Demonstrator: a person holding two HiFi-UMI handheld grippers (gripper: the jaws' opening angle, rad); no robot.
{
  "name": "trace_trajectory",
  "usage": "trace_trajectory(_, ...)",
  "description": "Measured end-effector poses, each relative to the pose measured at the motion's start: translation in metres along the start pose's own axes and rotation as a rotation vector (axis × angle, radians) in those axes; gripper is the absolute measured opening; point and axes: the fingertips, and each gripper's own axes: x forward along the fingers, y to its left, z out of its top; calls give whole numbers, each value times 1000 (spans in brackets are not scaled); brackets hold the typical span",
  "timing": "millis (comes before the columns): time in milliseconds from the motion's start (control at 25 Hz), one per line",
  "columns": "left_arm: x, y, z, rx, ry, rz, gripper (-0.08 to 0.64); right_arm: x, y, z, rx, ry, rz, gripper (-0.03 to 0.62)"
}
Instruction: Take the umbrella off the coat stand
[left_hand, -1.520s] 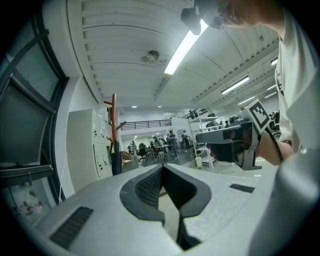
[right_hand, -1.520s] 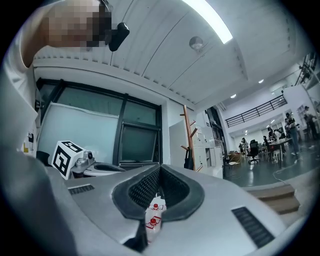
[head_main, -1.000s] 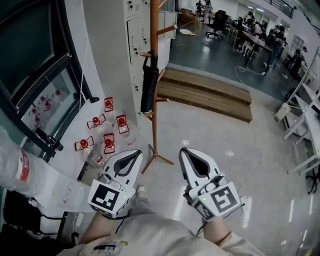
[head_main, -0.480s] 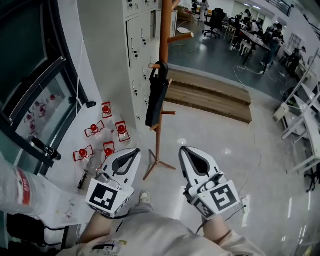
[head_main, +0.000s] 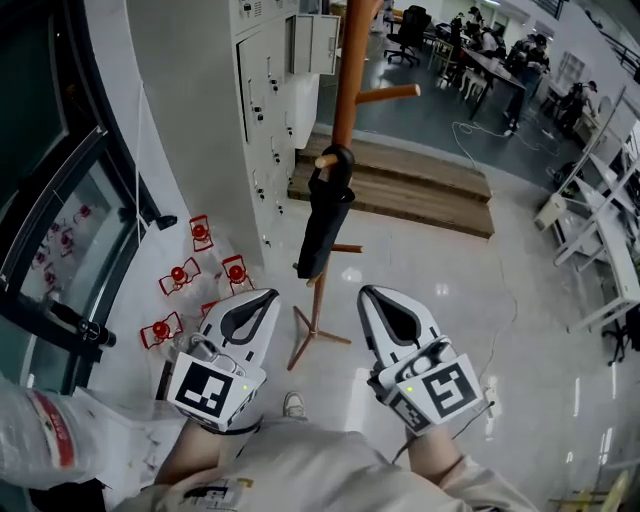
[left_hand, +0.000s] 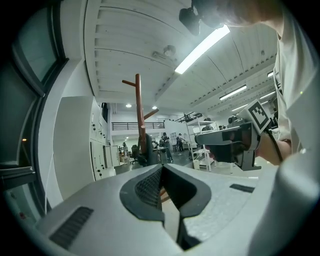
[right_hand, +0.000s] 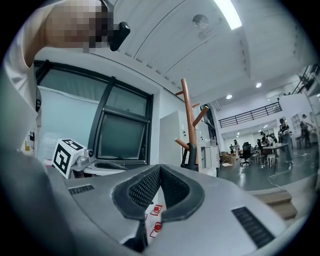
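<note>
Hanging from a short peg on the coat stand, the umbrella is black, furled and slim. Its curved handle is hooked over the peg. The canopy widens a little below the handle, then tapers to a tip that points down and slightly to the left in the head view. The umbrella hangs just beside the pole, on its left side, clear of the floor. In the left gripper view it shows as a dark shape against the pole; in the right gripper view it shows the same way.

The coat stand is an orange-brown wooden pole with angled pegs. A longer peg projects to the right above the umbrella. Splayed legs carry the stand on a glossy pale floor.

The left gripper and the right gripper are held low on the near side of the stand, one to each side of its base, well apart from the umbrella. Both sets of jaws are pressed together with nothing between them, as the left gripper view and the right gripper view confirm.

Grey lockers stand left of the coat stand. Clear bottles with red caps lie on the floor below them, next to a dark-framed window. A low wooden platform lies behind the stand. White shelving stands at the right.
</note>
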Motion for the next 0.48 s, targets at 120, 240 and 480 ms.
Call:
trace_trajectory(120,9,19,-5,7,3,-10,8,17,-7,-1,-5,-4,-25,8)
trace_trajectory(240,17,34,-11,15,8,-25,8,34,-8,-5,-1,-1,-37,8)
trace_trajectory(480,27,46,-14,-3,-9,-49,8,55,-11,-6,-9,8,-47,8)
